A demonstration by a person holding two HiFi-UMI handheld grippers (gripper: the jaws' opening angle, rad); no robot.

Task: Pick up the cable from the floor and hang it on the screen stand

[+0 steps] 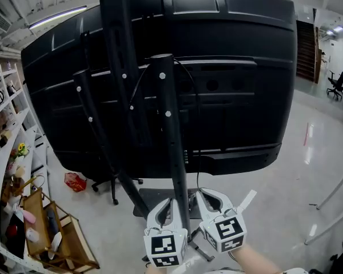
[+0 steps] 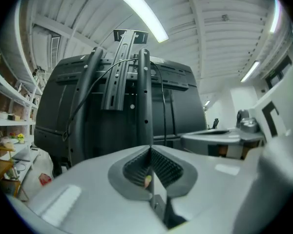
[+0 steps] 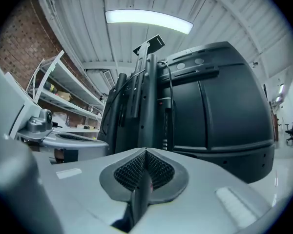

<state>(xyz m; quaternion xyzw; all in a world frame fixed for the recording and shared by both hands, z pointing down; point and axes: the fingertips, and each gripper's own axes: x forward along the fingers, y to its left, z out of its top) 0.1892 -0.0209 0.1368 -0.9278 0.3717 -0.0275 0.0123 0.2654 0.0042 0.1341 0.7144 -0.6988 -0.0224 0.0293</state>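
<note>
Since the left gripper point(image 2: 149, 152) and right gripper point(image 3: 145, 155) were closed empty before the screen stand point(image 1: 168, 124), reopening was judged needed before any grasp was attempted.

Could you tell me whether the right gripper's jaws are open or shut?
Shut: on the right gripper, the ribbed pads meet, nothing between them.

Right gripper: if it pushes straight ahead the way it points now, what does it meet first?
Probably the stand post, dead ahead of the shut right gripper; the screen lies behind it. Depth is unclear.
</note>
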